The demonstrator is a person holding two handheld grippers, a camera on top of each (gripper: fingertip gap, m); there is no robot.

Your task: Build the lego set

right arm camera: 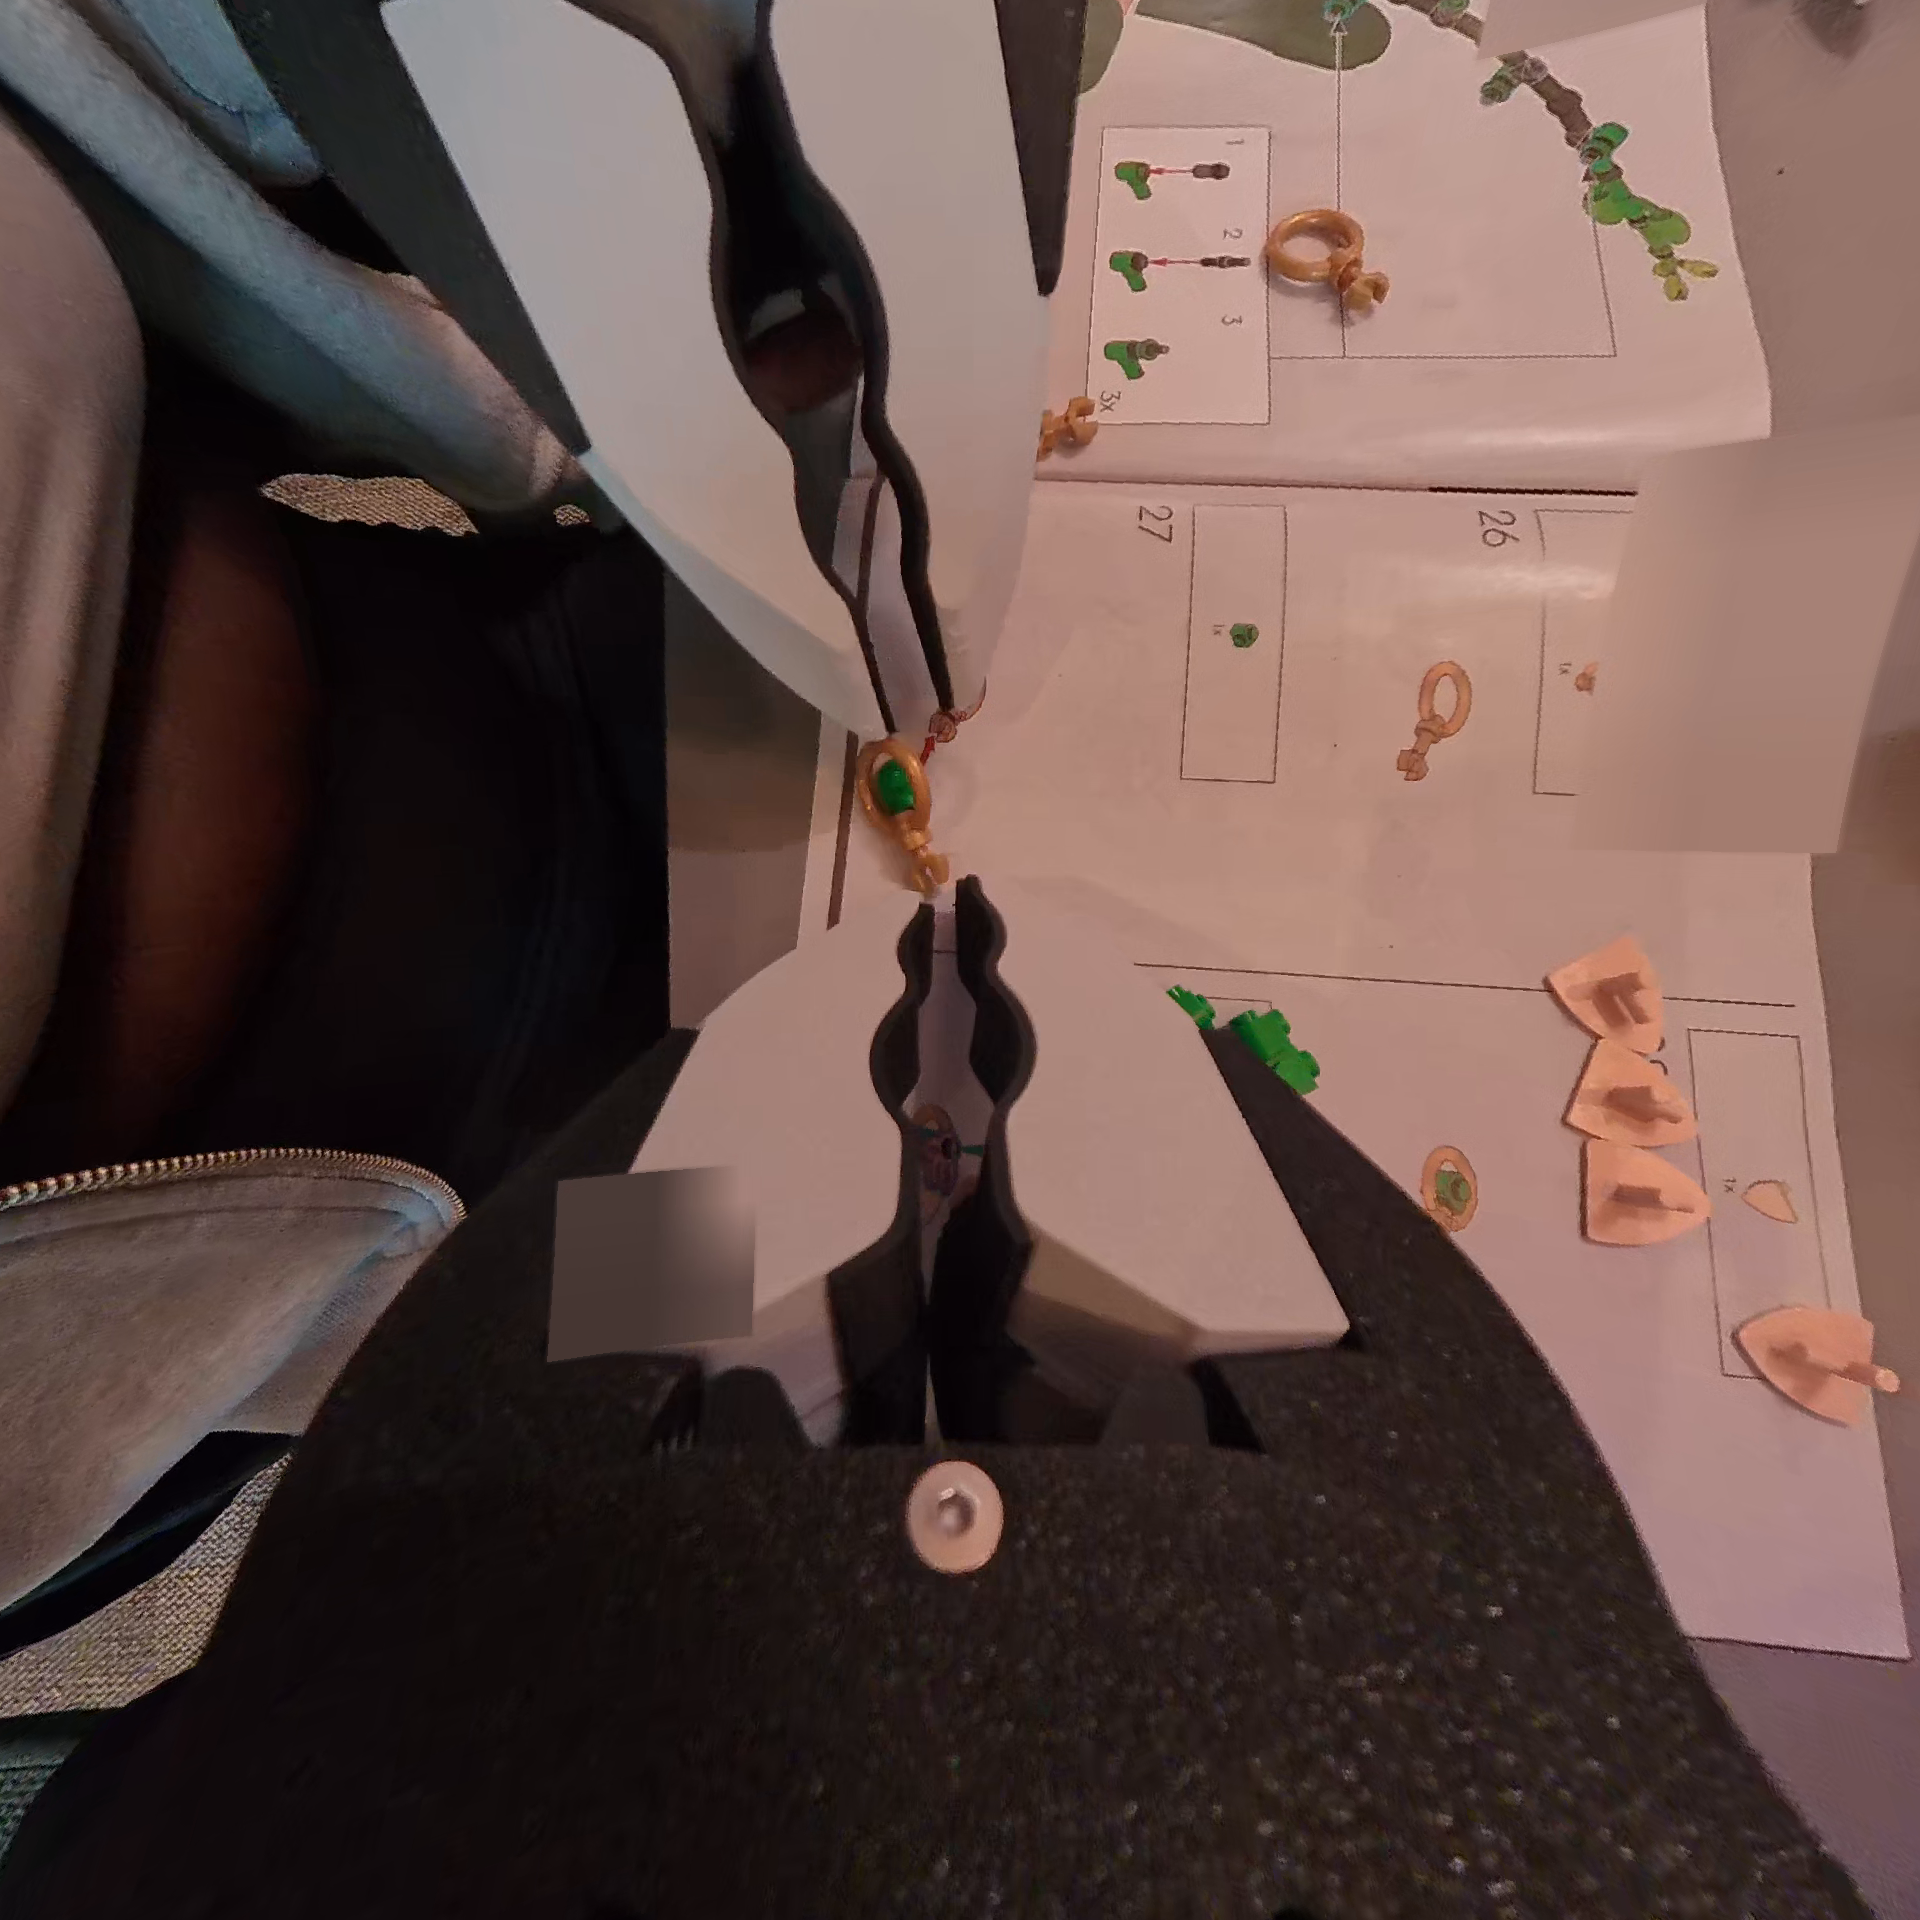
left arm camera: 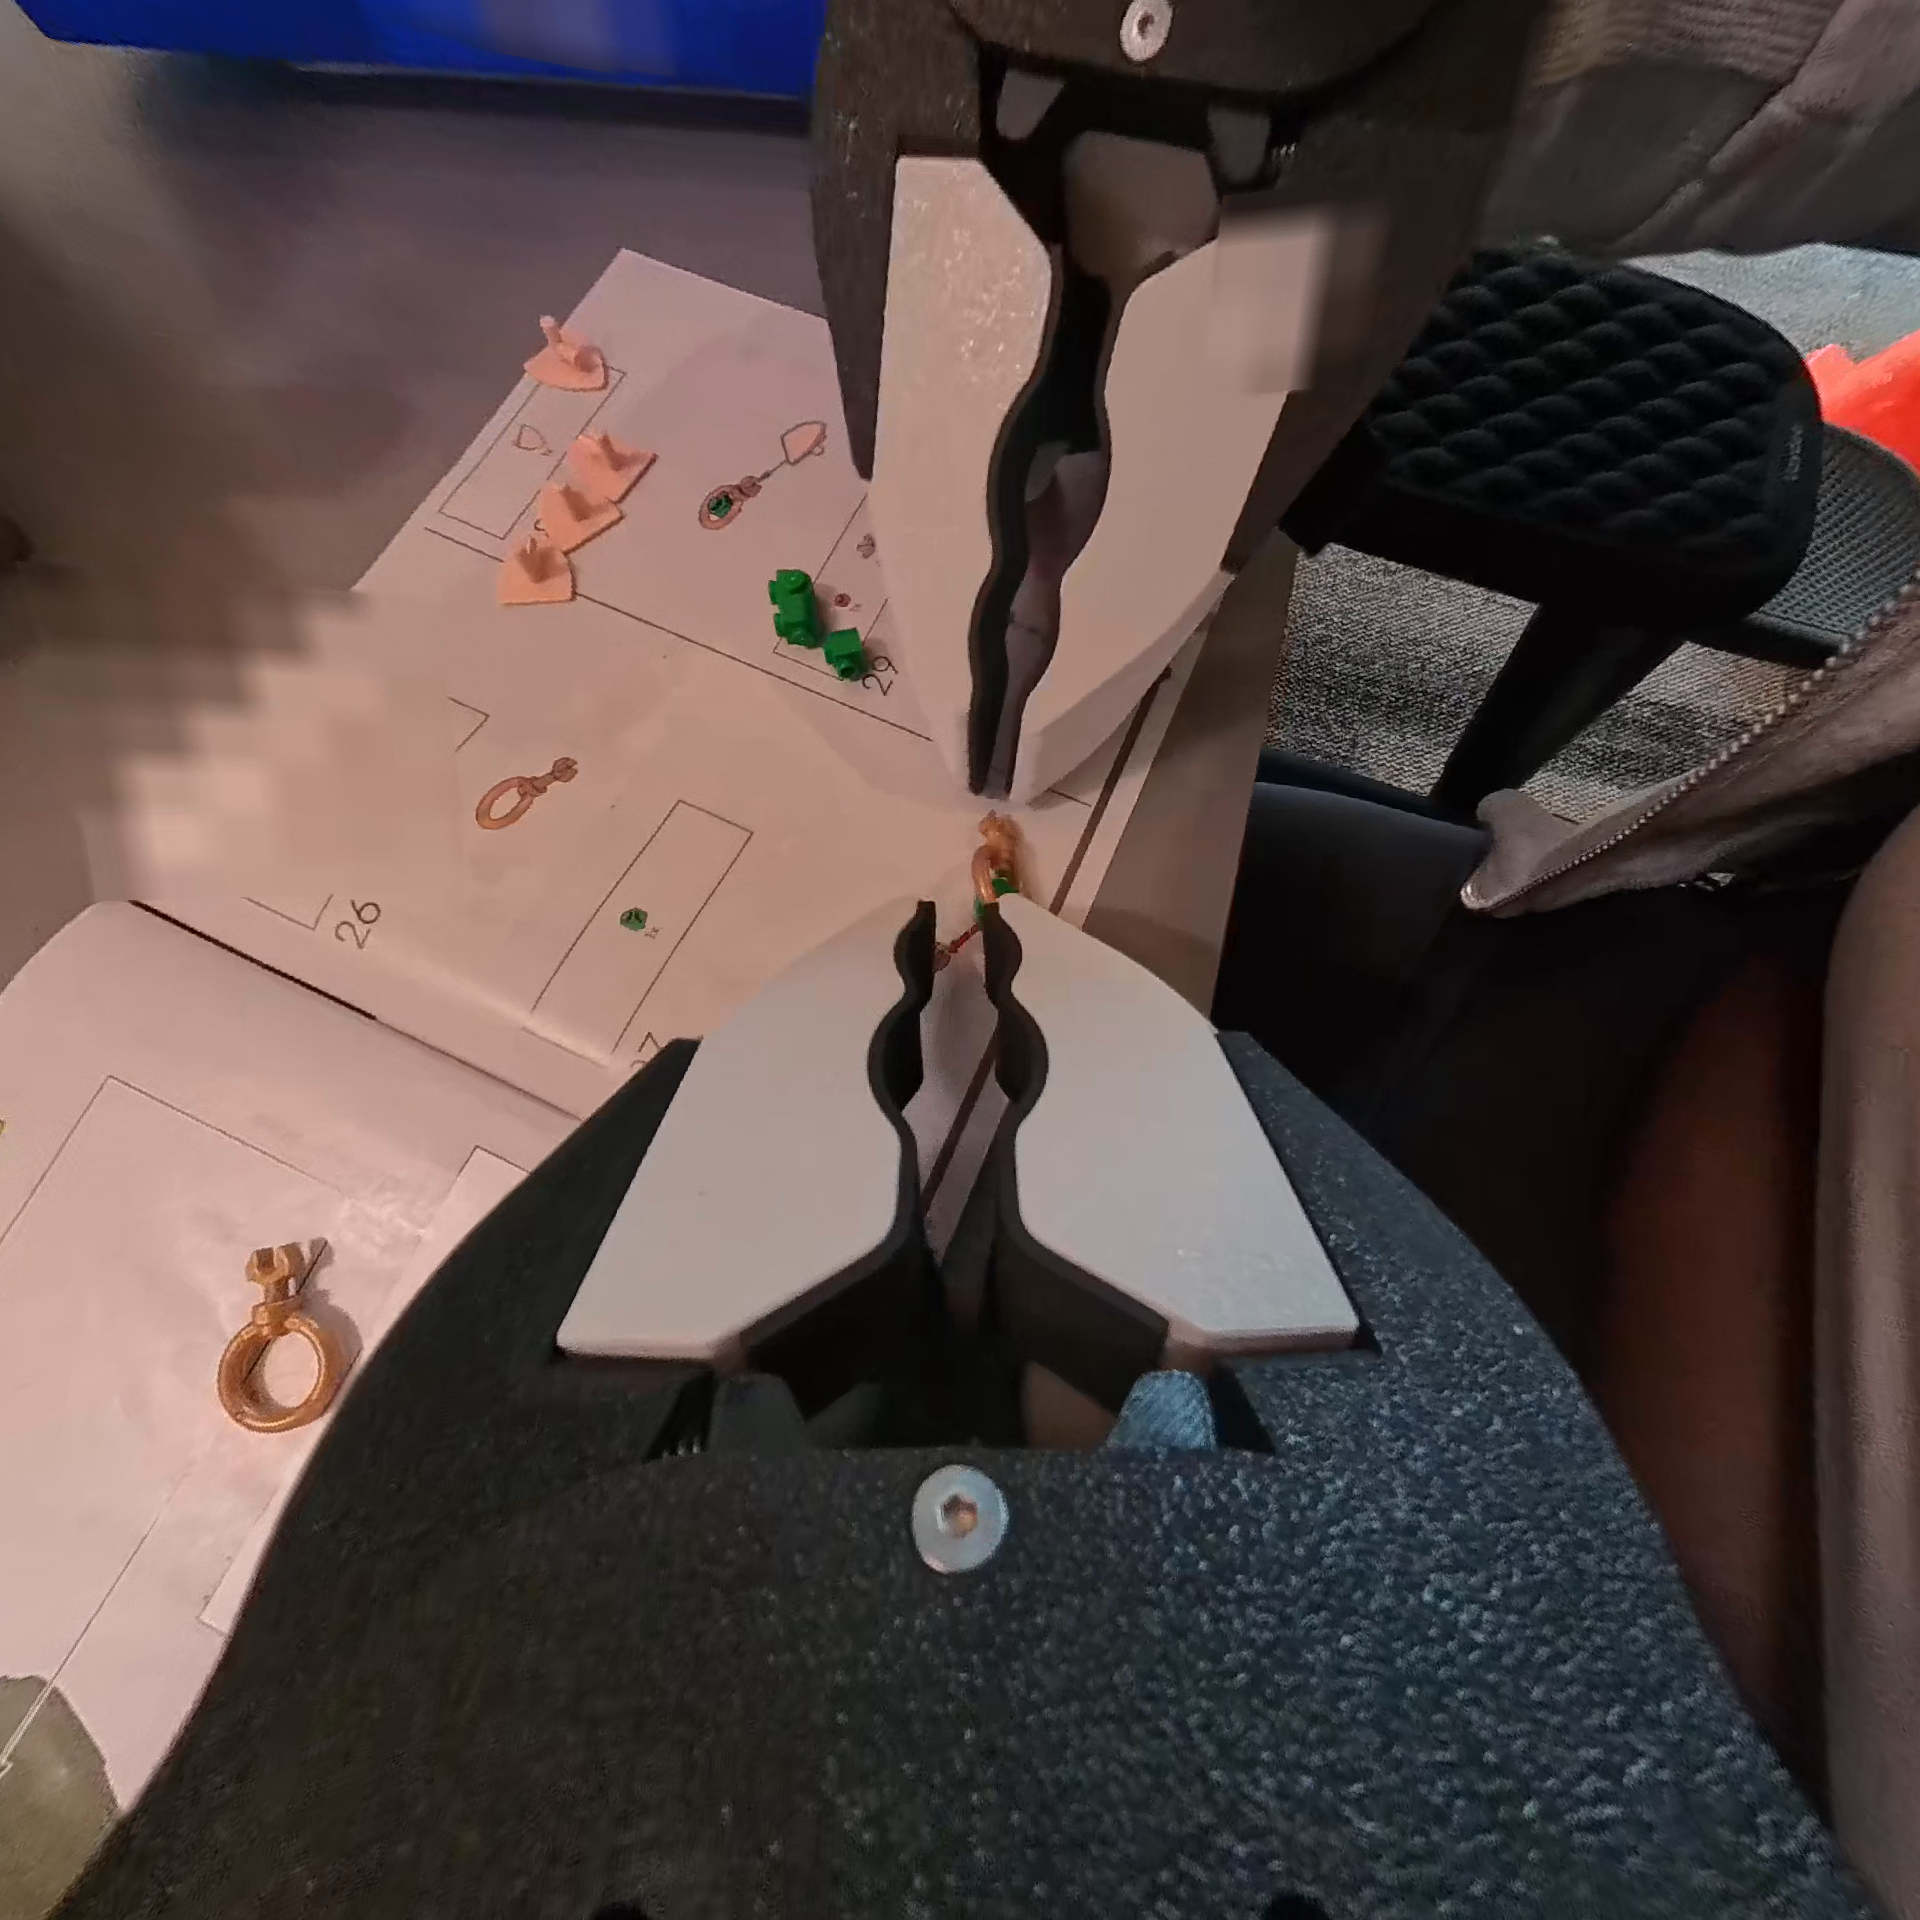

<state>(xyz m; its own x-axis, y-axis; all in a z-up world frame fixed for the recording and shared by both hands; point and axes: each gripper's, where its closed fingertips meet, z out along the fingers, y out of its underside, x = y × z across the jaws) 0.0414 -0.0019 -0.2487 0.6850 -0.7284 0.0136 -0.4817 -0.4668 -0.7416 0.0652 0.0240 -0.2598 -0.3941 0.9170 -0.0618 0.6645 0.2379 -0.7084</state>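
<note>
Grey desk (right arm camera: pixel 1860 125) carries an open instruction booklet (right arm camera: pixel 1351 582). Near its fold, the left gripper (left arm camera: pixel 954 914) pinches a gold ring piece (right arm camera: pixel 899 805) with a green stud seated inside; the right gripper (right arm camera: pixel 943 896), pressed together, meets its clip end. At 3 o'clock lie four tan petals (right arm camera: pixel 1631 1101), two green studs (right arm camera: pixel 1262 1039) and, at 1 o'clock, a spare gold ring (right arm camera: pixel 1320 260), so most assembly appears to remain. Printed step numbers and diagrams show; no brand is visible.

In the left wrist view, the open instruction booklet (left arm camera: pixel 582 727) lies on the table (left arm camera: pixel 260 260). Four petal pieces (left arm camera: pixel 566 488) cluster on it at eleven o'clock, small studs (left arm camera: pixel 816 623) just right of them, and a loose ring piece (left arm camera: pixel 272 1351) sits at eight o'clock. At centre, the ring assembly (left arm camera: pixel 995 862) sits between the two grippers' tips, the right gripper (left arm camera: pixel 997 774) at twelve o'clock of it and the left gripper (left arm camera: pixel 961 920) at six.
</note>
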